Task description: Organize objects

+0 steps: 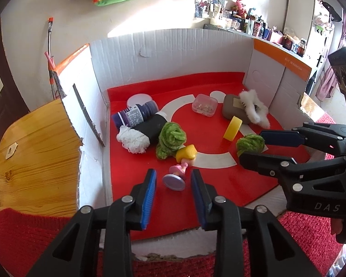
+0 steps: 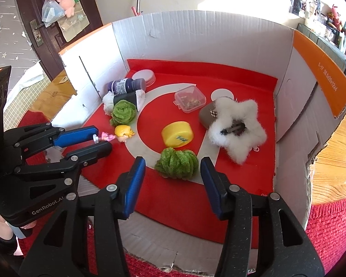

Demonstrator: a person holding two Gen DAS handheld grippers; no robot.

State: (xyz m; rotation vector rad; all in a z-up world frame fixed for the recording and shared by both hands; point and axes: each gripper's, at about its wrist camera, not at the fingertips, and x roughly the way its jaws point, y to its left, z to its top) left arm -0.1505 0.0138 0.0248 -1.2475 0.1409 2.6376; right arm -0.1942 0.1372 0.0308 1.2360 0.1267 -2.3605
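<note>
A small doll [image 1: 183, 161] with yellow hair, pink dress and lilac base lies on the red mat [image 1: 214, 180] inside a white cardboard box. My left gripper [image 1: 173, 173] is open, its blue pads on either side of the doll's base; it also shows in the right wrist view [image 2: 101, 138]. My right gripper [image 2: 170, 164] is open around a green yarn ball [image 2: 176, 164], and shows in the left wrist view [image 1: 253, 145] at that ball [image 1: 250, 144]. A second green yarn ball [image 1: 170, 139] lies beside the doll.
On the mat lie a purple bottle [image 1: 135, 115], a black-and-white roll [image 1: 140, 135], a yellow lid [image 2: 177, 133], a clear plastic box [image 2: 190, 99], a white fluffy star [image 2: 236, 127] on a brown pouch [image 2: 206, 115]. Box walls [image 1: 173, 53] stand on three sides.
</note>
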